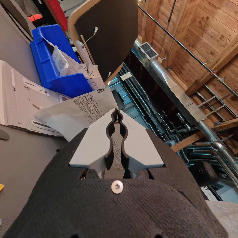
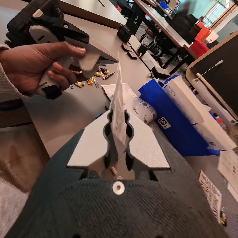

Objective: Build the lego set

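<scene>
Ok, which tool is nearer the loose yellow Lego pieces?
Left. The left tool hangs over the yellow Lego pieces, pinching the bag; the right tool grips it farther back.

The bag (image 2: pixel 119 103) hangs above the worktop (image 2: pixel 72 115), between both grippers. Under it lies a booklet (image 2: pixel 130 94). The bin (image 2: pixel 171 115) sits right of the booklet. Small bricks (image 2: pixel 90 81) lie behind, to the left.

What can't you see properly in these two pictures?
- Left wrist view: what is inside the paper bag; its paper is opaque, and the left gripper covers its corner.
- Right wrist view: the same bag shows edge-on and blurred in the right gripper.
- Right wrist view: the small yellow pieces are too small, partly behind the hand.
- Both views: the blue bin's contents, hidden by its walls and papers.
</scene>
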### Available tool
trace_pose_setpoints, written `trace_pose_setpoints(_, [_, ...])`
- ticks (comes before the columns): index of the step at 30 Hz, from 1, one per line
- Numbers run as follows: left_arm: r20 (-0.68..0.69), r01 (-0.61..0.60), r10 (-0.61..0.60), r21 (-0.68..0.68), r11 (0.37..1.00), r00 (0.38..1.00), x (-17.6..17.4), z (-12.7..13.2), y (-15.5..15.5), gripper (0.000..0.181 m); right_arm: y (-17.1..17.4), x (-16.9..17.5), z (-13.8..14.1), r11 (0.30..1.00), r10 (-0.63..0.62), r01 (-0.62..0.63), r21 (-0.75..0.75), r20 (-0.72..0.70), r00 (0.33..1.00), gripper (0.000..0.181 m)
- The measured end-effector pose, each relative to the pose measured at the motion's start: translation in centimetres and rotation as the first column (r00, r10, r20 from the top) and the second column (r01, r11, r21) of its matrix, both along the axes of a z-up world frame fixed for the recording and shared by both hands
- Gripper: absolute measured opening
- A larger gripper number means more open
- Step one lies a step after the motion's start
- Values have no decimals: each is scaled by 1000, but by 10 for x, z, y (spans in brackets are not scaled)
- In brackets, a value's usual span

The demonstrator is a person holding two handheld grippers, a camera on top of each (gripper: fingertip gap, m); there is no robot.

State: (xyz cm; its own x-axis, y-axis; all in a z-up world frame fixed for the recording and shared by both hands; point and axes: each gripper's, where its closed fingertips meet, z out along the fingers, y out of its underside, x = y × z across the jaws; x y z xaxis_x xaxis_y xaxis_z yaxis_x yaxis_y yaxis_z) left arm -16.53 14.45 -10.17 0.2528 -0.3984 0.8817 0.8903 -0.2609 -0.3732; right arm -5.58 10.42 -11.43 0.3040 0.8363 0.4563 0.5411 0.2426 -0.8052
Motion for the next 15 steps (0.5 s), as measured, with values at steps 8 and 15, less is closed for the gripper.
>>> trace_pose_setpoints(8, [58, 70, -80, 158, 985, 995, 25, 33, -14, 0, -12, 4, 30, 974, 55, -73, -215, -89, 995, 32])
trace_pose_setpoints(15, [48, 105, -118, 212, 972, 992, 38, 44, -20, 0, 11, 18, 38, 985, -21, 13, -170, -43, 999, 28])
